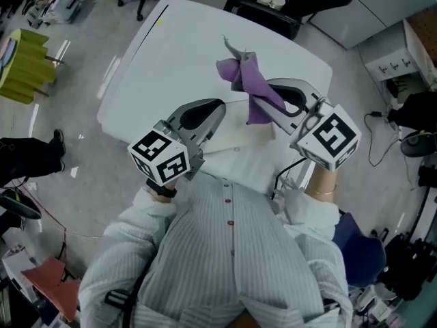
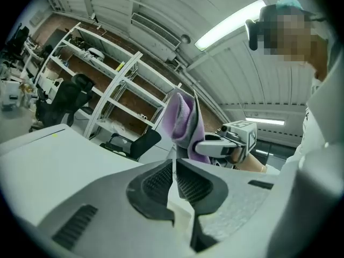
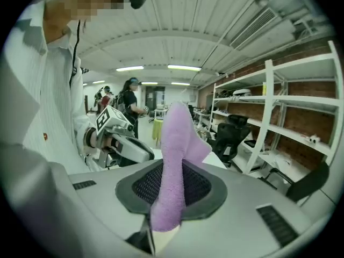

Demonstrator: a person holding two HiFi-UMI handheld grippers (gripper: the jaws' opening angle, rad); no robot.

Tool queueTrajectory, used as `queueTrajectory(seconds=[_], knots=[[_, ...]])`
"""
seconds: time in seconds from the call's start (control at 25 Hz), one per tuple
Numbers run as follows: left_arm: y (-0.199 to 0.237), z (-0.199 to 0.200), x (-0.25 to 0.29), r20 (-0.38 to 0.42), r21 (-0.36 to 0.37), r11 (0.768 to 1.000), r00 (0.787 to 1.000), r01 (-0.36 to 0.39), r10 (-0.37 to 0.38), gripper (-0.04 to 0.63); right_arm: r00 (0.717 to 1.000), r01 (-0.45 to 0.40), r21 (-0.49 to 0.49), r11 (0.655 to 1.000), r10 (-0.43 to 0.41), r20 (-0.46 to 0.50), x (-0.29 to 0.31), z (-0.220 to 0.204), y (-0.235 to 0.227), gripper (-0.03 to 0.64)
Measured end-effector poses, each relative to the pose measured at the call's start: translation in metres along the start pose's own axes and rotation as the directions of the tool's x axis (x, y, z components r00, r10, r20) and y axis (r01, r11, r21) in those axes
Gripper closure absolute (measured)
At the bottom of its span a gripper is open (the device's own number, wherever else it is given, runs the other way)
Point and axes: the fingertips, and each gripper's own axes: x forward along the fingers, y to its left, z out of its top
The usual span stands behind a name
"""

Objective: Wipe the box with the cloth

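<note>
Purple cloth (image 1: 250,82) pinched at one end in right gripper (image 3: 173,181), aloft over pale box (image 1: 229,134) on table (image 1: 184,46), left gripper (image 2: 174,176) closed on nothing: likely slips free mid-wipe or shoves unbraced box.

Two hand-held grippers, left (image 1: 220,109) and right (image 1: 268,94), one purple cloth (image 1: 254,91), one white box (image 1: 235,137), one table (image 1: 171,60).

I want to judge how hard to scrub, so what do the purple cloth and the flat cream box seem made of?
The purple cloth looks like soft fleece or microfibre: matte, fuzzy nap, folding limply. The flat cream box looks like matte cardboard or paper, smooth with no gloss, though too little shows to be sure.
</note>
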Motion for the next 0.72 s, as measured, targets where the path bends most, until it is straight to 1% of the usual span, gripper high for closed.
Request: queueTrajectory(seconds=[0.12,0.28,0.48,0.72], knots=[[-0.003,0.008,0.004,0.033,0.044,0.999,0.999,0.012,-0.013,0.574,0.995,0.071,0.066,0.995,-0.075,0.069,-0.012,-0.004,0.008,0.535],[-0.010,0.016,0.012,0.067,0.076,0.997,0.997,0.024,-0.029,0.581,0.981,0.123,0.134,0.983,-0.141,0.136,-0.016,-0.007,0.014,0.535],[-0.024,0.034,0.021,0.108,0.104,0.994,0.993,0.045,-0.056,0.583,0.976,0.125,0.181,0.975,-0.154,0.154,-0.024,-0.010,0.018,0.535],[-0.023,0.036,0.017,0.111,0.120,0.992,0.993,0.030,-0.043,0.584,0.964,0.119,0.243,0.963,-0.171,0.205,-0.031,-0.016,0.022,0.535]])
